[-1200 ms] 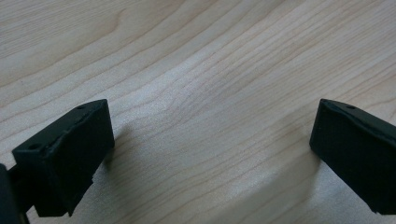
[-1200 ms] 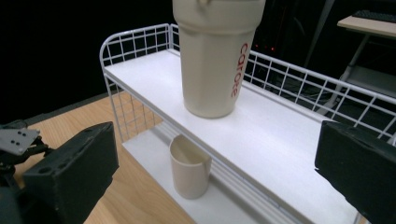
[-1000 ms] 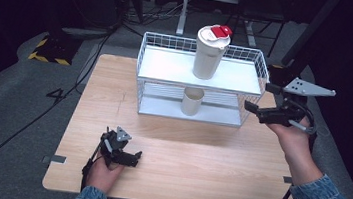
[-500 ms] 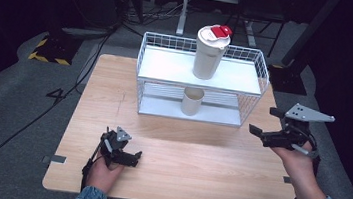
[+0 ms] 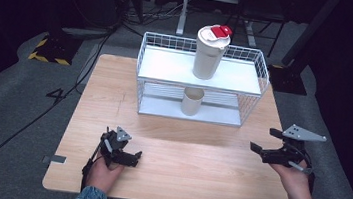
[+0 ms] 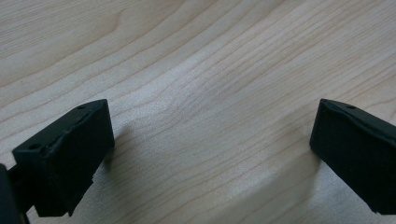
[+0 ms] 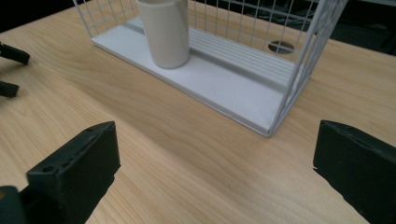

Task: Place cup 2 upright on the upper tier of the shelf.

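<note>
high view: both grippers sit low near the front of the bench, apart from the white wire rack at the back. left gripper rests at the front-left, fingers wide w/ nothing between. right gripper hangs over the right edge, fingers wide and empty, aimed toward the rack. tall cup w/ red lid stands upright on the top shelf; short cream cup stands on the lower shelf, right below it. i'd judge this a rest or reset point – nothing is held and both cups are shelved. if the short cup is next, the right gripper must go in level through the rack's open front, under the top shelf, fingers kept wide around the cup.

left gripper view: its two black fingers stand far apart over bare wood grain, close to the surface; whether they touch it i can't tell.

right gripper view: the fingers spread wide, bench between them. short cup stands ahead on the lower shelf, its top cut off by the frame. rack's wire end wall is at right – it could snag a finger. left gripper's finger tips poke in at the far-left edge, too small to read.
</note>
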`<state>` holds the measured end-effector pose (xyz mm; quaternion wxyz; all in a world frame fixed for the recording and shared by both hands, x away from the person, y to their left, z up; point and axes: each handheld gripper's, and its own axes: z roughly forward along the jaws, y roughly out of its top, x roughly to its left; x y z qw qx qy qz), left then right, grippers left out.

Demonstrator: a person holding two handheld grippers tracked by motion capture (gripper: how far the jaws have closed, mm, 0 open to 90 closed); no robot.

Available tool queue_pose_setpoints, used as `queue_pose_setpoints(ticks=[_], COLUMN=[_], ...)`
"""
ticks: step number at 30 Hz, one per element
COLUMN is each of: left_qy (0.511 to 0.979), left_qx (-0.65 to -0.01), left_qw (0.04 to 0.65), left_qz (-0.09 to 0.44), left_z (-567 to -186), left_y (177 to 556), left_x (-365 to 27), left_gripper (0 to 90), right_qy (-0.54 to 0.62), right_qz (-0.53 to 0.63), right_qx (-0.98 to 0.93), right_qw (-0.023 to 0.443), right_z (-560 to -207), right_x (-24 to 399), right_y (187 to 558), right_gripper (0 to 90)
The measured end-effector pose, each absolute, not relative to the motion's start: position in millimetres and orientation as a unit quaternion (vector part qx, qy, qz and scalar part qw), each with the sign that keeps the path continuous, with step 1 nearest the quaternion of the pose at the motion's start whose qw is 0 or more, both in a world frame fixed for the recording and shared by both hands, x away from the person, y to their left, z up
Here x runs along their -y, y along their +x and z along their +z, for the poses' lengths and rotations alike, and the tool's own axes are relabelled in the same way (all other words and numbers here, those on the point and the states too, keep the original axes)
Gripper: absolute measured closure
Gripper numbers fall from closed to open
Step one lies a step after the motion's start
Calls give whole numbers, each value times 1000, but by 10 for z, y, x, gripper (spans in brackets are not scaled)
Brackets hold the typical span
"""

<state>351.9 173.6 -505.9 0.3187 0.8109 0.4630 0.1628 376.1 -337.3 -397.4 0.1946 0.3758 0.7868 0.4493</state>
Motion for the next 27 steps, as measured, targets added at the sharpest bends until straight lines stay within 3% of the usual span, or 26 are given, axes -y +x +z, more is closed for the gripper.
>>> queue_pose_setpoints(ticks=[27], left_qy=[810], left_qx=[-464], left_qw=[318], left_qz=[163], left_z=[-5059], left_y=[3522], left_x=[-1735], left_gripper=[2], right_qy=[421], right_qz=[376], right_qx=[-801], right_qw=[199], right_z=[-4884], right_x=[3481], right_y=[3622], right_gripper=[12])
